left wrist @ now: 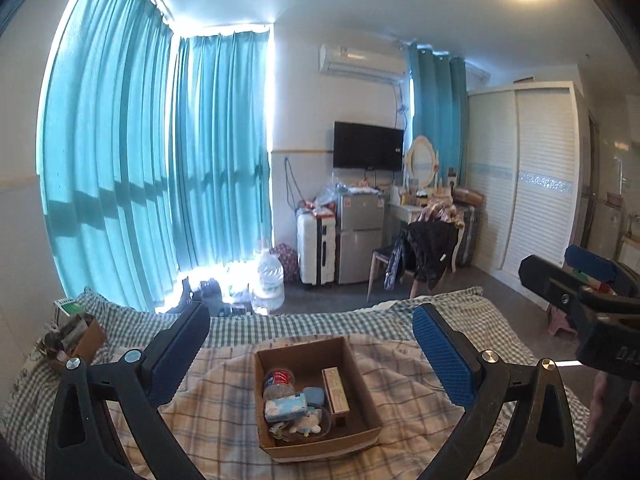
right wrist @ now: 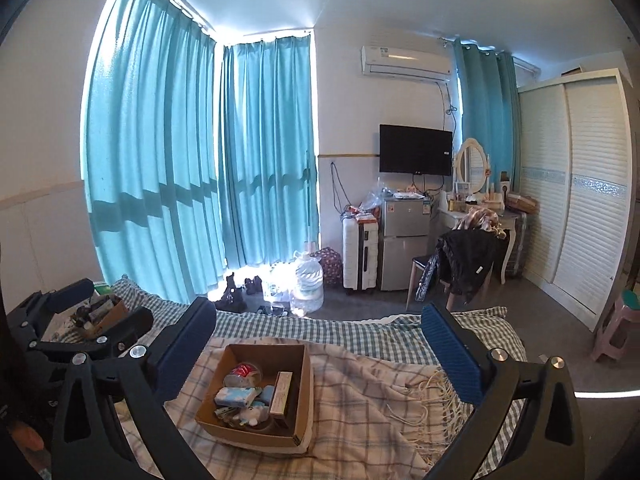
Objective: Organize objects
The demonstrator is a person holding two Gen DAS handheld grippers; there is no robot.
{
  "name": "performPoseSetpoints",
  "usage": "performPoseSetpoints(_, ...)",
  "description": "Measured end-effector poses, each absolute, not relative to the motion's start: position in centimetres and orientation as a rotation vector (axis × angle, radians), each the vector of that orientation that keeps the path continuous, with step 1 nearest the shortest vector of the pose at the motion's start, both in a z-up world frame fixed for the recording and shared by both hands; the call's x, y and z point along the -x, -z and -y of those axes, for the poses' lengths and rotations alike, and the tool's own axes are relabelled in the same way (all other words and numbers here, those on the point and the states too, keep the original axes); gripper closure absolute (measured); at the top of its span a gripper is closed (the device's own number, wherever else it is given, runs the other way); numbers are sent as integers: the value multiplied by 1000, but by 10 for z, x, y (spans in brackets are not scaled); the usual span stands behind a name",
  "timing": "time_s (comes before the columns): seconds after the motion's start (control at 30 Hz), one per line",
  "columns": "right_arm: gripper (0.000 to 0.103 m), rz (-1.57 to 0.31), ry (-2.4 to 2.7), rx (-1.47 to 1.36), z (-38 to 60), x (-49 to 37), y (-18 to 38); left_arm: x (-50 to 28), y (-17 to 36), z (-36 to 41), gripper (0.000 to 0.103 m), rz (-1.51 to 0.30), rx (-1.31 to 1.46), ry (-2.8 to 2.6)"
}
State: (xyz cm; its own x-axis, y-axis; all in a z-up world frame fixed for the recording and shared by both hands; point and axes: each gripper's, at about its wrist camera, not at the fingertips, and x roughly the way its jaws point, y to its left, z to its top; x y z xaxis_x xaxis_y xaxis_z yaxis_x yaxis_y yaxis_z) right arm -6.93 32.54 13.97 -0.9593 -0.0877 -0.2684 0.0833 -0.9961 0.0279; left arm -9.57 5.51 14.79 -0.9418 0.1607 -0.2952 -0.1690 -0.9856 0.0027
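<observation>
Plaid blanket [left wrist: 208, 400] under cardboard box [left wrist: 360, 424]; left gripper [left wrist: 312, 352], right gripper [right wrist: 320, 344] level above, both spread, empty

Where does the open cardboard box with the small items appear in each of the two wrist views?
Left wrist: cardboard box, bottom centre, on the plaid blanket.
Right wrist: cardboard box, bottom, left of centre.
Shared landmark: the wall television.

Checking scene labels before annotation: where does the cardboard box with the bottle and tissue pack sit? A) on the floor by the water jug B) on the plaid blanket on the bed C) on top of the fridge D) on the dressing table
B: the cardboard box rests on the plaid blanket spread over the bed, ahead of the open left tool, with the bottle and tissue pack inside.
</observation>
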Motion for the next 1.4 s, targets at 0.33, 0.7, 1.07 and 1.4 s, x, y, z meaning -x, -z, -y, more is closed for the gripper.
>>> performPoseSetpoints(0.33,0,62,2981,-359,-333,8,-88,41,-105,-44,0,-15,342,-2958)
performPoseSetpoints(0.7,0,-15,3058,-412,-323,25,5,43,-19,-32,0,32,463,-3021)
performPoseSetpoints(1.07,0,-2,3051,-492,-331,39,21,41,-12,-37,0,-30,483,-3020)
performPoseSetpoints(1.4,0,-11,3053,-494,-329,39,21,40,-13,-44,0,-76,488,-3017)
